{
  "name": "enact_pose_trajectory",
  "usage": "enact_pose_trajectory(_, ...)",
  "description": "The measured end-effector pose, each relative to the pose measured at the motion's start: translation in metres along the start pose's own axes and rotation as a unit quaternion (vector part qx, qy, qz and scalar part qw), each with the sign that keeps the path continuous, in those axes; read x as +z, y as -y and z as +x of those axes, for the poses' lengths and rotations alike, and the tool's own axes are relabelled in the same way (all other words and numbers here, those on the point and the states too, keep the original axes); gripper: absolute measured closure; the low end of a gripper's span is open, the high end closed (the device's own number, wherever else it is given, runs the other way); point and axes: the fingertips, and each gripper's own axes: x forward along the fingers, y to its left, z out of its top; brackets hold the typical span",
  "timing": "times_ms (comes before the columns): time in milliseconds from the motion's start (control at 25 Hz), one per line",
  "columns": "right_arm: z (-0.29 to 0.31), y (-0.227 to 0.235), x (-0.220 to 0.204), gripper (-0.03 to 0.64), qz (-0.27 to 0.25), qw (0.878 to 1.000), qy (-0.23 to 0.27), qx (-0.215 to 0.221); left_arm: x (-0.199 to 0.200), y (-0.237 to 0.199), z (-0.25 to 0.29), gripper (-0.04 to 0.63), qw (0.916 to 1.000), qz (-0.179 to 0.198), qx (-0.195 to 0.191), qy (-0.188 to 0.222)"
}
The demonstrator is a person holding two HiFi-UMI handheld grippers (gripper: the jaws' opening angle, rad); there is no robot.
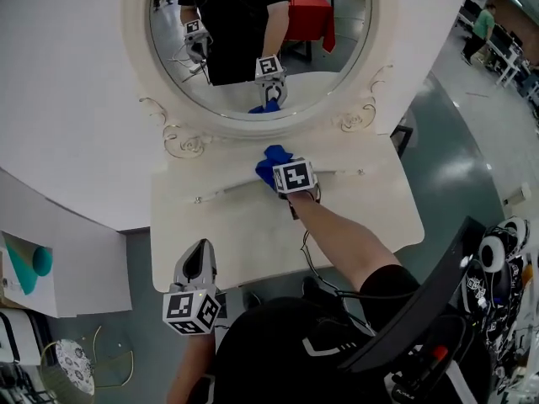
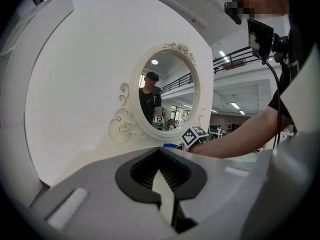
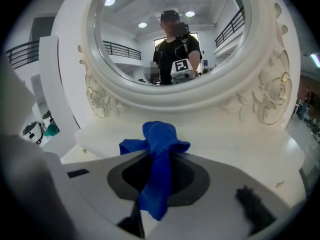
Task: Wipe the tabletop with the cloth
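A blue cloth (image 1: pixel 271 160) lies bunched on the white dressing tabletop (image 1: pixel 244 234), close under the mirror. My right gripper (image 1: pixel 285 175) is shut on it. In the right gripper view the cloth (image 3: pixel 159 136) runs back between the jaws of the right gripper (image 3: pixel 159 159), and its free end rests on the tabletop (image 3: pixel 230 134). My left gripper (image 1: pixel 198 252) hovers at the table's front left edge, well apart from the cloth. In the left gripper view the left gripper (image 2: pixel 161 170) has its jaws together with nothing between them.
An oval mirror (image 1: pixel 253 40) in an ornate white frame stands at the back of the table and reflects the person and both grippers. A white panel (image 1: pixel 59 141) stands to the left. Grey floor (image 1: pixel 472 141) lies to the right, and black gear (image 1: pixel 497 276) sits at the lower right.
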Motion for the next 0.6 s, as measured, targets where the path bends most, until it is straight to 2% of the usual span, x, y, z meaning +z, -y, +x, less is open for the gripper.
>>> enact_pose_trajectory(600,-0.056,0.168,-0.021,0.532,0.043,0.995,0.014,-0.085,-0.002,0.074,0.056,0.586,0.9978,0.022,-0.060,-0.016)
